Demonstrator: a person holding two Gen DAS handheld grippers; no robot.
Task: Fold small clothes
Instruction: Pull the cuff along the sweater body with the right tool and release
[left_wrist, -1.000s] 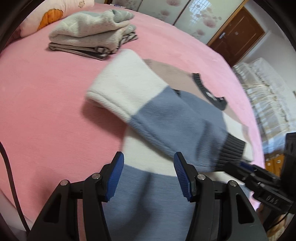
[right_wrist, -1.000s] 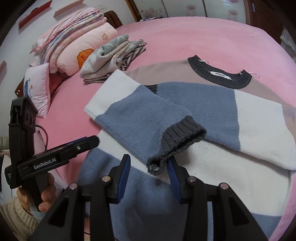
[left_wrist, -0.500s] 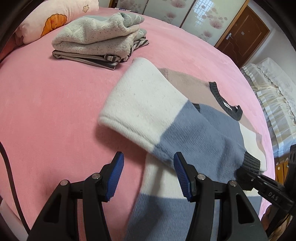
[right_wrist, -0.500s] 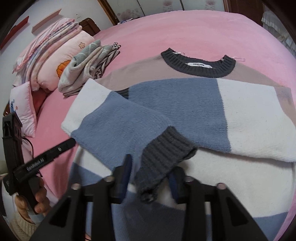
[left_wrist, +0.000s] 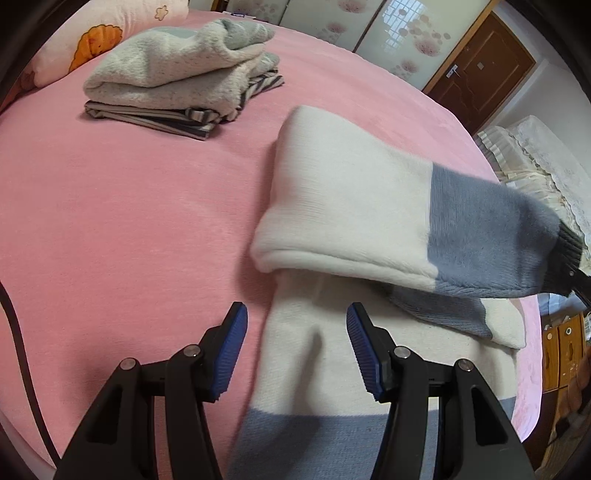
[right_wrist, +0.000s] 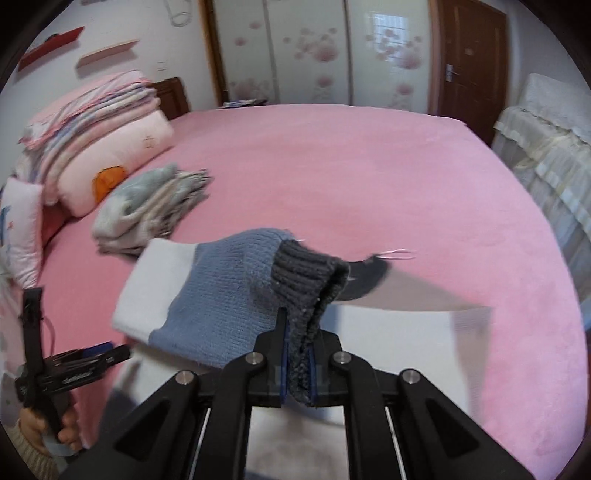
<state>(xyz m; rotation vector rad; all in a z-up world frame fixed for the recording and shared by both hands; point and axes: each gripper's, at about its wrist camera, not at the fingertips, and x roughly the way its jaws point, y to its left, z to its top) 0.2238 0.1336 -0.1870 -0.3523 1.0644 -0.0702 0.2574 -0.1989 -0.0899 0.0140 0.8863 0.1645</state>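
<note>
Pink bed, folded stack nearby

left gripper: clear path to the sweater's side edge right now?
Probably yes. The left gripper is open, empty, with the sweater edge lying flat between its fingers. The raised sleeve, held by the right gripper, hangs beyond, not in the way.

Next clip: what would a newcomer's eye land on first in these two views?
First the sweater sleeve, white and blue, lifted off the pink bed with its dark grey cuff pinched in the right gripper, whose jaws are closing on it. Then the left gripper, jaws apart above the sweater's body. Behind, left, sits a pile of folded clothes.
</note>
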